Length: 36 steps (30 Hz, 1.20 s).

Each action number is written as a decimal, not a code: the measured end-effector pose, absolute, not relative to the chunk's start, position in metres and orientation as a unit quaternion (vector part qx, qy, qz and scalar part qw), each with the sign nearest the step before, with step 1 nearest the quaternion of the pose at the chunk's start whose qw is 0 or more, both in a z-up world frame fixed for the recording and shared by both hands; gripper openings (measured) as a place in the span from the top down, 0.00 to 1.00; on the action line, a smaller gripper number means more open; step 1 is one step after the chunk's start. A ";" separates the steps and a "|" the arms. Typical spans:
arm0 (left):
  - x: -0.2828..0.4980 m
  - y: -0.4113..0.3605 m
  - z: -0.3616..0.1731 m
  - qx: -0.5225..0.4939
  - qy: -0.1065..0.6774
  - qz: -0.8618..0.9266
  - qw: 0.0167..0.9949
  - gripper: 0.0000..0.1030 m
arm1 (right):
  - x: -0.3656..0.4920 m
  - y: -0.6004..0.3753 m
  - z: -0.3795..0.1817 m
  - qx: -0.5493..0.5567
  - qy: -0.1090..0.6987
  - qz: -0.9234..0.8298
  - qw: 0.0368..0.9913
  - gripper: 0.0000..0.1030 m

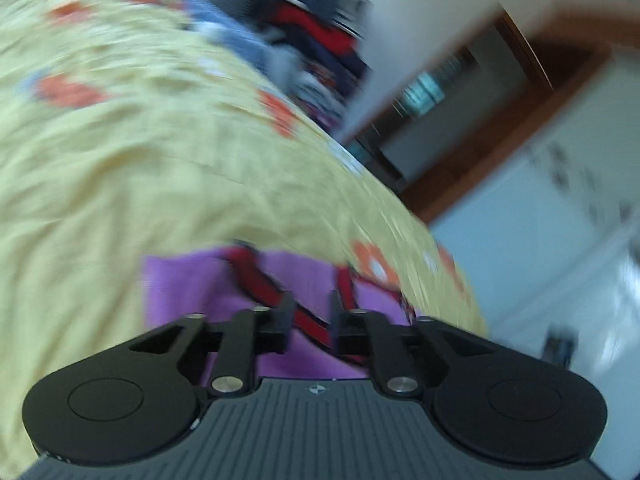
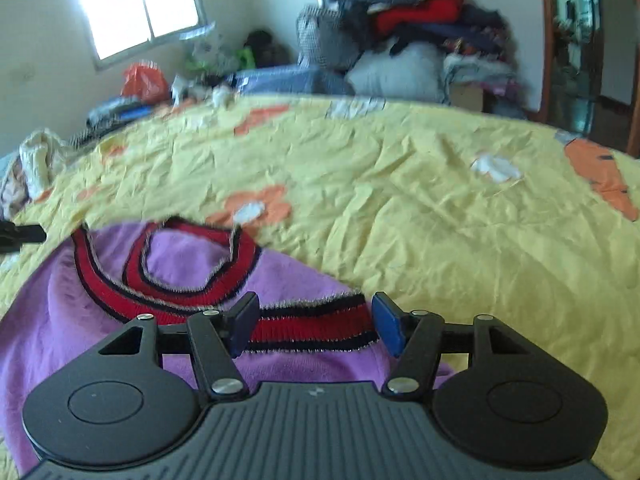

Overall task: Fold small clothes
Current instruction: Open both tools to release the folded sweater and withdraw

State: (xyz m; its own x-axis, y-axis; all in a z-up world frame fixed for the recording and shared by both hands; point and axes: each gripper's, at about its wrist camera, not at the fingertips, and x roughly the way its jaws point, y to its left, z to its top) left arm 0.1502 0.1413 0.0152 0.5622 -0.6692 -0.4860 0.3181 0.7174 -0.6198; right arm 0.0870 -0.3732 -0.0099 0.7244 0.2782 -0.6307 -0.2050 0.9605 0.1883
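Both claws, left claw (image 1: 310, 316) and right claw (image 2: 316, 326), hang open over purple garment (image 2: 60, 312); clothes pile (image 2: 408, 28) behind.

You are in a home bedroom: a bed (image 2: 400, 208) under a yellow flowered quilt, piled clothes (image 2: 408, 20), a window (image 2: 136, 4).

One purple top (image 2: 304, 268), one yellow bedspread (image 2: 440, 220), one clothes pile (image 2: 420, 20), one window (image 2: 136, 4).
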 end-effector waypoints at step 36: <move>0.115 0.011 -0.020 0.018 0.368 -0.145 0.918 0.47 | 0.075 -0.245 -0.031 -0.025 0.374 0.067 0.925 0.00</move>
